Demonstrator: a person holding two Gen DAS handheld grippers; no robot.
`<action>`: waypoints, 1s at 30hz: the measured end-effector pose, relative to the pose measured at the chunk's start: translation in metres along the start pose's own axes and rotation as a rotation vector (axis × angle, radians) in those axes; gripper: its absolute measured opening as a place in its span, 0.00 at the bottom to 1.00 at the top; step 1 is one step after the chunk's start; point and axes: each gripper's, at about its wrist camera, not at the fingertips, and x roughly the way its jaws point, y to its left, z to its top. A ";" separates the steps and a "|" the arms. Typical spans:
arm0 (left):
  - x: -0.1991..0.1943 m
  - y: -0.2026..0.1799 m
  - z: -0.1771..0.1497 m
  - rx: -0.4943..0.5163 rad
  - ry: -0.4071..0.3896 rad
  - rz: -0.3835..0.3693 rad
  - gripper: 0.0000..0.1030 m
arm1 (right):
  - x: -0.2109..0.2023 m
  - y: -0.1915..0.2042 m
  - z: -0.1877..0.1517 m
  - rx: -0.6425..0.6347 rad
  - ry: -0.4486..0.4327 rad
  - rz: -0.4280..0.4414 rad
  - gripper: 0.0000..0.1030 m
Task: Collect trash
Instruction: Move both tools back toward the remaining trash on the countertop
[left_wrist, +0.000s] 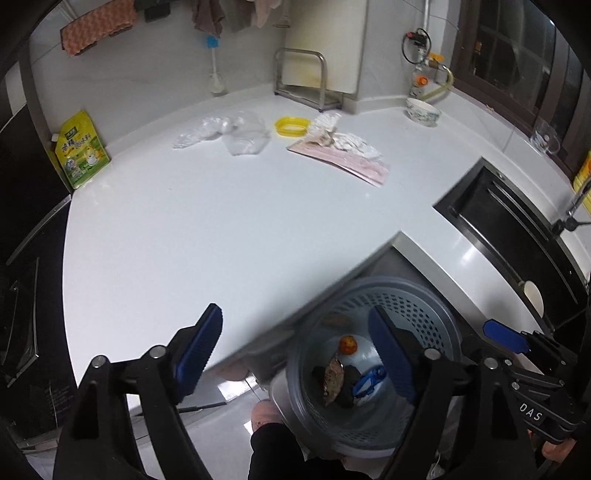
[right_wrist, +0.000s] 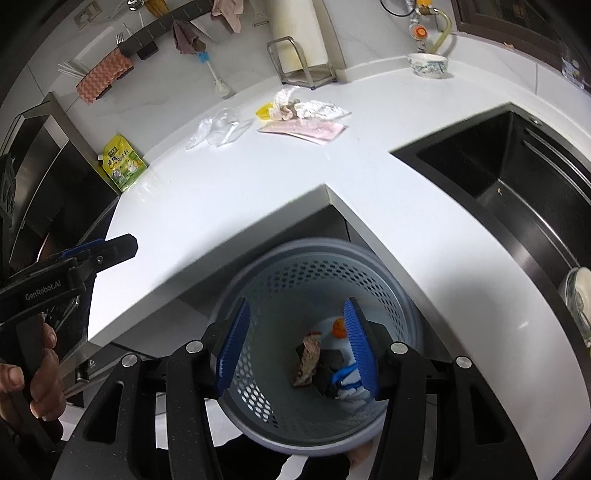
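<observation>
Hovering empty over the bin, with more rubbish waiting at the back

Sitting on the floor in the notch of the tabletop (right_wrist: 229, 206) is the perforated trash basket (right_wrist: 295, 273), placed where anything carried off the surface can be dropped straight in. Lying at its bottom are about four pieces: an orange scrap (right_wrist: 338, 328), a brown wrapper (right_wrist: 308, 360), something dark (right_wrist: 330, 373) and a blue-and-white piece (right_wrist: 351, 387).

Both tongs are hanging above it. The right tongs (right_wrist: 297, 350) are standing roughly half open over the basket mouth with nothing between the pads. The left tongs (left_wrist: 295, 354) are spread wide, one finger over the tabletop edge and one over the basket, also gripping nothing.

Waiting far back on the tabletop are two clusters of trash: crumpled clear plastic (left_wrist: 229, 134), and a heap of crumpled white paper (left_wrist: 343, 136) resting on a pink sheet (left_wrist: 347, 162), with a yellow lid (left_wrist: 291, 126) just beside it. A green-yellow pouch (left_wrist: 83, 149) is leaning against the left wall, and one patterned bowl (left_wrist: 424, 110) is standing near the dark sink (left_wrist: 517, 236); whether those count as trash is unclear.
</observation>
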 end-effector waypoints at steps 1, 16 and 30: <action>0.000 0.005 0.004 -0.005 -0.004 0.002 0.78 | 0.001 0.002 0.003 -0.003 -0.001 0.002 0.52; 0.025 0.066 0.079 -0.036 -0.071 0.019 0.86 | 0.041 0.029 0.082 -0.048 -0.061 -0.048 0.60; 0.113 0.098 0.163 0.016 -0.052 -0.017 0.87 | 0.099 0.016 0.170 -0.031 -0.115 -0.162 0.62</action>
